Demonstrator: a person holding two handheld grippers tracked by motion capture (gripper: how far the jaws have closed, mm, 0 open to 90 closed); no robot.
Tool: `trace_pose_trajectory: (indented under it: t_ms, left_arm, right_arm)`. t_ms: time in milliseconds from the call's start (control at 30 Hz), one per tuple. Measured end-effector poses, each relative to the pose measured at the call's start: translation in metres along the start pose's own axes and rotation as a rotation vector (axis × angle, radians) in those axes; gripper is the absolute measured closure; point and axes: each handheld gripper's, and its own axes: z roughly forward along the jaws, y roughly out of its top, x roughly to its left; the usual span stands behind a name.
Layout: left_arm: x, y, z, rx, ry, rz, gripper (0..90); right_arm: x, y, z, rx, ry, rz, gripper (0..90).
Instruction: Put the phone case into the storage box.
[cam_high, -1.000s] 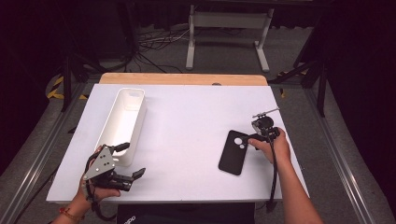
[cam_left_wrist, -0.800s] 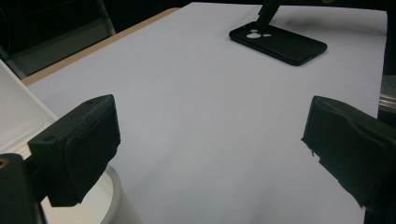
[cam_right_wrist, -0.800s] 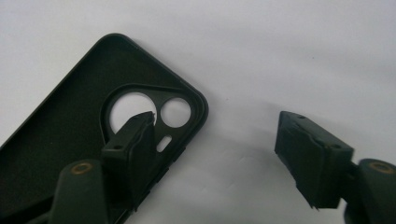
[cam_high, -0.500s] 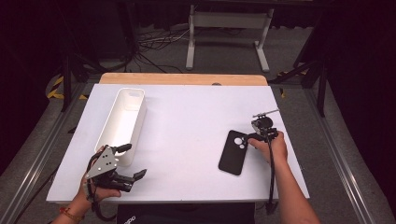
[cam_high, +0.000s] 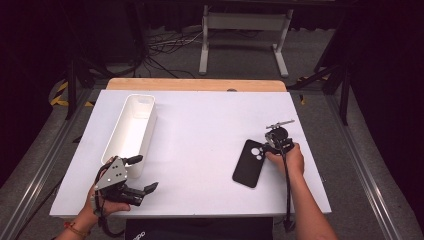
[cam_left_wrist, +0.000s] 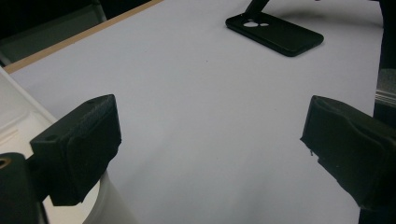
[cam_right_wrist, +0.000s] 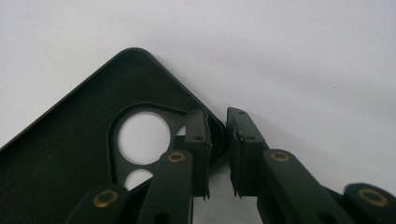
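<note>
A black phone case (cam_high: 248, 164) lies open side up on the white table (cam_high: 200, 130) at the right, camera cut-outs at its far end. My right gripper (cam_high: 265, 148) is at that far corner. In the right gripper view its jaws have just been closing, and the right gripper (cam_right_wrist: 218, 122) is now shut on the phone case (cam_right_wrist: 70, 154) with the rim between the pads. My left gripper (cam_high: 144, 173) rests open at the front left with nothing between its fingers. From the left gripper (cam_left_wrist: 210, 135) the phone case (cam_left_wrist: 275, 33) lies far off across the table.
A long white bin (cam_high: 131, 131) stands at the left, its near end right beside my left gripper; its rim (cam_left_wrist: 18, 112) shows by the left jaw. A wooden strip (cam_high: 195, 84) runs along the table's far edge. Stands and cables sit on the floor beyond.
The right gripper has shifted slightly left onto the case's far corner. The left gripper has stayed put.
</note>
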Motion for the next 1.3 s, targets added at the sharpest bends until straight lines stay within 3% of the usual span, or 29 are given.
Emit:
trace_pose_trajectory:
  t_ms: [167, 367, 800, 833, 900, 933, 1233, 1300]
  left_arm:
    - [-0.001, 0.000, 0.001, 0.000, 0.008, 0.009, 5.5]
    - [-0.001, 0.000, 0.001, 0.003, 0.011, 0.008, 5.5]
    - [-0.003, 0.003, 0.001, -0.001, 0.018, 0.009, 5.8]
    - [-0.003, 0.003, 0.001, -0.001, 0.018, 0.009, 6.1]
    - [-0.002, 0.003, 0.001, 0.002, 0.030, 0.019, 6.4]
    - [-0.002, 0.004, 0.001, -0.004, 0.028, 0.004, 6.5]
    - [0.002, 0.012, -0.001, -0.038, 0.030, -0.013, 8.0]
    - [0.003, 0.019, 0.001, -0.044, 0.031, 0.000, 8.3]
  right_arm:
    - [0.007, -0.008, -0.001, -0.062, -0.043, -0.050, 81.0]
    - [0.012, -0.010, -0.008, -0.123, -0.048, -0.111, 81.3]
    - [0.037, -0.010, -0.070, -0.383, -0.071, -0.227, 82.6]
    - [0.037, -0.010, -0.070, -0.383, -0.071, -0.227, 82.6]
    - [0.045, -0.010, -0.082, -0.434, -0.074, -0.258, 82.6]
    - [0.051, -0.011, -0.090, -0.469, -0.080, -0.282, 82.5]
    - [0.074, -0.011, -0.110, -0.572, -0.106, -0.365, 82.6]
    - [0.079, -0.011, -0.112, -0.591, -0.113, -0.381, 82.6]
